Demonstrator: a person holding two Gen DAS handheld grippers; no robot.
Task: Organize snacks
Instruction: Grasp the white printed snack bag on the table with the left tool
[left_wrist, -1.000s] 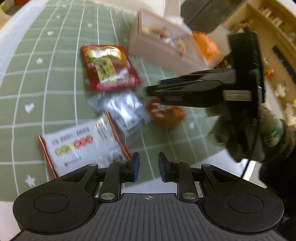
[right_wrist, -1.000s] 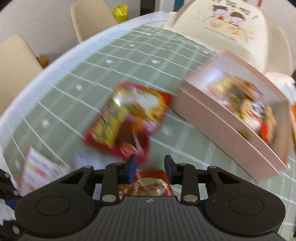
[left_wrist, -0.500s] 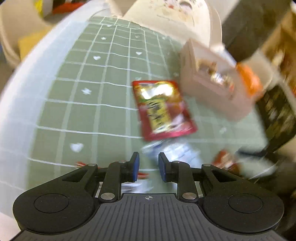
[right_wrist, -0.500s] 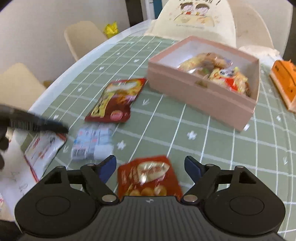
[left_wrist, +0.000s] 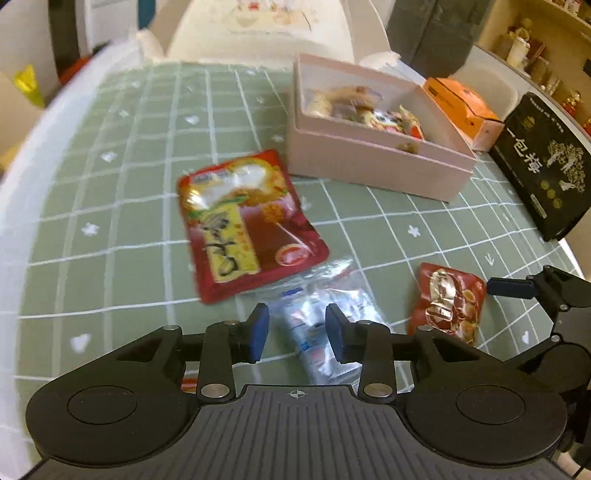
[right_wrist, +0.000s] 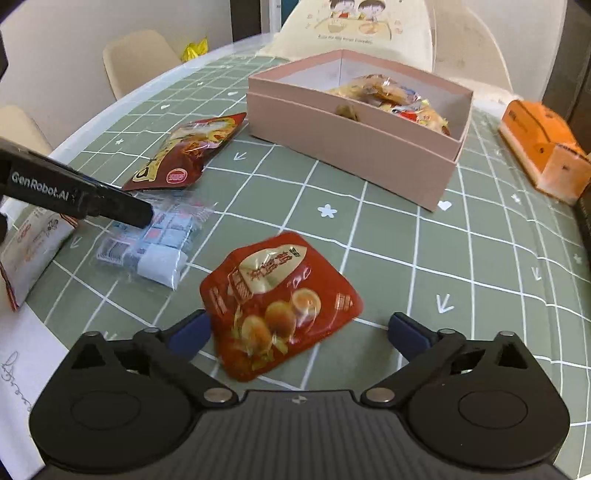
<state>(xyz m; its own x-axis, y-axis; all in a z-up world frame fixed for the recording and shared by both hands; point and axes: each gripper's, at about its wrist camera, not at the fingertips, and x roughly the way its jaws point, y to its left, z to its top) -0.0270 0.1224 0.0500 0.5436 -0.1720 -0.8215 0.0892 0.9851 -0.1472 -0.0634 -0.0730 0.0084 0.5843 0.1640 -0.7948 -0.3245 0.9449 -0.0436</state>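
- My left gripper (left_wrist: 295, 334): matte black body, ribbed grey-black deck, small crosshair mark at centre front edge.
- Two round recessed discs on the side lobes, triangular cut-outs in the linkage arms.
- Silver pivot screws at each finger base, smaller ones further out.
- Blue pads (left_wrist: 258, 332) on the fingertips.
- My right gripper (right_wrist: 297, 332): same build, same blue pads (right_wrist: 408, 332), silver screws, crosshair mark.
- Seen from the right wrist view, the left unit's side reads "GenRobot.AI" in white on black.
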